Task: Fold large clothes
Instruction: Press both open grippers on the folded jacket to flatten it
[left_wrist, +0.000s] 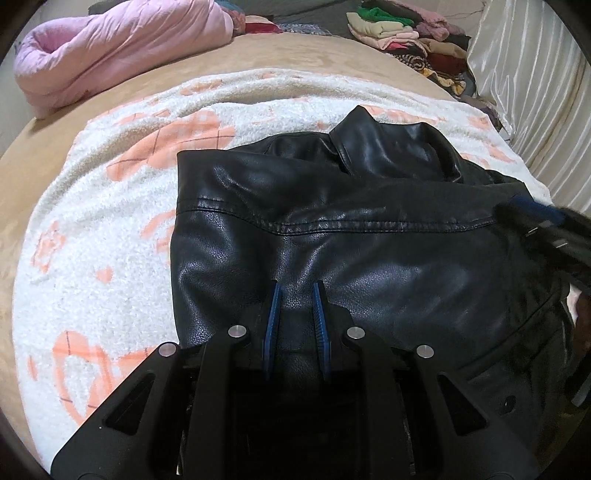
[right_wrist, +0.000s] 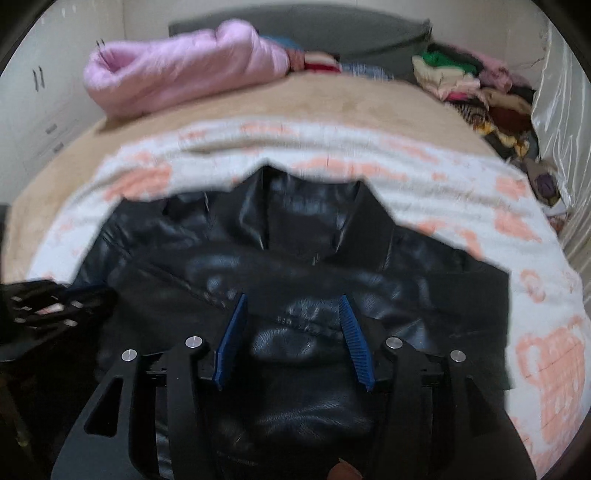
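A black leather jacket (left_wrist: 332, 236) lies partly folded on a white and peach fleece blanket (left_wrist: 110, 240), collar at the far end. My left gripper (left_wrist: 297, 286) hovers over the jacket's near part with its blue pads a little apart and nothing between them. In the right wrist view the jacket (right_wrist: 295, 258) fills the middle, collar away from me. My right gripper (right_wrist: 293, 299) is wide open above it, empty. The right gripper shows at the right edge of the left wrist view (left_wrist: 546, 229), and the left gripper at the left edge of the right wrist view (right_wrist: 44, 306).
The blanket lies on a tan bed cover (left_wrist: 258, 55). A rolled pink quilt (left_wrist: 122, 48) sits at the far left. A pile of folded clothes (left_wrist: 413, 40) lies at the far right. A shiny cream curtain (left_wrist: 535, 74) hangs along the right side.
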